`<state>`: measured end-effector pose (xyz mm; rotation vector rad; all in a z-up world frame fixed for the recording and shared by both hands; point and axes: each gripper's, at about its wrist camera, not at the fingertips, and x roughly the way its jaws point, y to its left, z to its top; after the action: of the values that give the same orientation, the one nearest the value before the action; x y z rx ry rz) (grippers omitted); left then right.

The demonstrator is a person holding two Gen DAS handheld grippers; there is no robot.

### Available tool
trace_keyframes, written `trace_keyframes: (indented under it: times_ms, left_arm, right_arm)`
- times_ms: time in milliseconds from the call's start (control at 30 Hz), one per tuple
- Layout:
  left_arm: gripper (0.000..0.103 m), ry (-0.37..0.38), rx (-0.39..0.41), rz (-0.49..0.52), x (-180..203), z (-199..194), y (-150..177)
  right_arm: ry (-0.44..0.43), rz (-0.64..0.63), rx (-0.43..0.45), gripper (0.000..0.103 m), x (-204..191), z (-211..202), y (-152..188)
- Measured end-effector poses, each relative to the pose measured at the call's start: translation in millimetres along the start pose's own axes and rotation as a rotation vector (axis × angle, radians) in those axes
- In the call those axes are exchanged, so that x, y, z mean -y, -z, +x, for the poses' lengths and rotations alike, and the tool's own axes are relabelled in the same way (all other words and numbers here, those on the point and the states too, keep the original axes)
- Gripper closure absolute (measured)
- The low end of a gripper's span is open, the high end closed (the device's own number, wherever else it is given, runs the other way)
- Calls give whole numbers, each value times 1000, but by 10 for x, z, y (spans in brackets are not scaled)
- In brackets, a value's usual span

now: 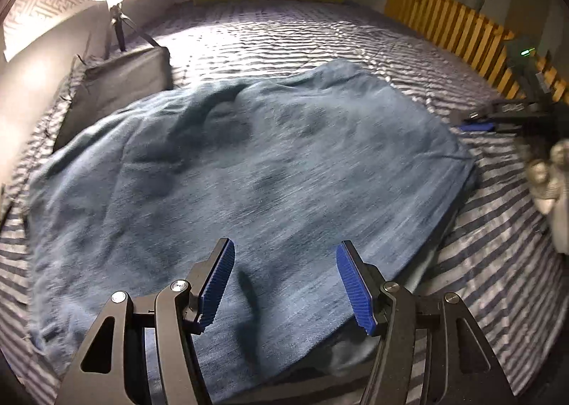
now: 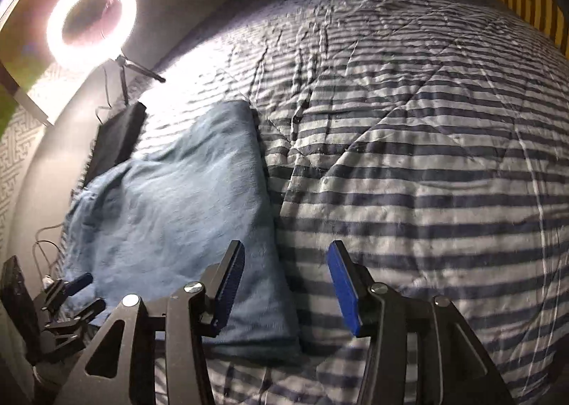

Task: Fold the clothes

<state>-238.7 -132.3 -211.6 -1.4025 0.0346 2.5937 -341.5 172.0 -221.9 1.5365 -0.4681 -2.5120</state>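
I see one folded blue denim garment (image 1: 249, 170) lying on the striped quilted bed (image 2: 426, 174). My left tongs (image 1: 284, 284) hover released above it; my right tongs (image 2: 286, 284), released, at its 3 o'clock edge.

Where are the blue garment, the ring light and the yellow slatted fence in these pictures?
blue garment (image 1: 249, 170): left wrist view, middle of the spread cloth.
ring light (image 2: 53, 19): right wrist view, left side of the glowing ring.
yellow slatted fence (image 1: 444, 19): left wrist view, middle of the slats.
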Motion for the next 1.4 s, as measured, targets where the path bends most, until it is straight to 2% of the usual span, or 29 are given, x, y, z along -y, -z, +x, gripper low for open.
trace_keyframes:
  times_ms: [67,167,200,300,433,500,600,667,767,833,933,1033,1133,1200,1267,1300,1400]
  left_arm:
    - [39,12,-8,-21,-76,-2,2]
    - [39,43,1,-61,-166,-49,-21]
    - [39,43,8,-61,-179,-64,-40]
    - [39,12,51,-68,-259,-195,-85]
    - [37,22,93,-167,-604,-340,-163]
    - [37,-4,102,-209,-786,-375,-166]
    - [37,-79,123,-232,-1024,-461,-168]
    - [36,-115,152,-287,-1281,-578,-179]
    - [32,-111,173,-455,-1813,-665,-159]
    - [32,-110,164,-511,-2030,-659,-137]
    - [32,-134,150,-531,-2194,-601,-99]
    - [32,-107,121,-544,-2254,-493,-92]
    - [32,-131,112,-529,-2217,-403,-122]
    - [32,-138,109,-516,-2182,-363,-130]
    - [32,-154,105,-503,-2130,-362,-147]
    - [32,-170,107,-499,-2118,-355,-153]
    - [32,-168,109,-495,-2114,-360,-166]
  right_arm:
    - [-15,6,-39,54,-3,134,-52]
    - [-59,52,-50,54,-5,239,-119]
    - [-36,52,-44,54,-31,241,-150]
    - [23,-50,-7,54,-270,171,-275]
    - [44,-192,21,53,-678,84,-444]
    - [71,-225,26,43,-739,123,-537]
    - [62,-165,-19,43,-607,285,-650]
    - [62,-114,-14,43,-515,328,-693]
    - [55,-144,-8,43,-561,363,-776]
    - [36,-129,-6,43,-549,431,-880]
    - [-40,-42,-57,41,-438,623,-1007]
    - [-5,-44,-66,41,-432,756,-1025]
    - [-43,-24,-63,42,-436,831,-1022]
    - [-65,-37,-62,75,-498,866,-1017]
    - [-3,-78,-65,91,-576,896,-994]
    - [-14,-77,-52,96,-574,868,-996]
    - [-96,-12,36,99,-388,642,-1037]
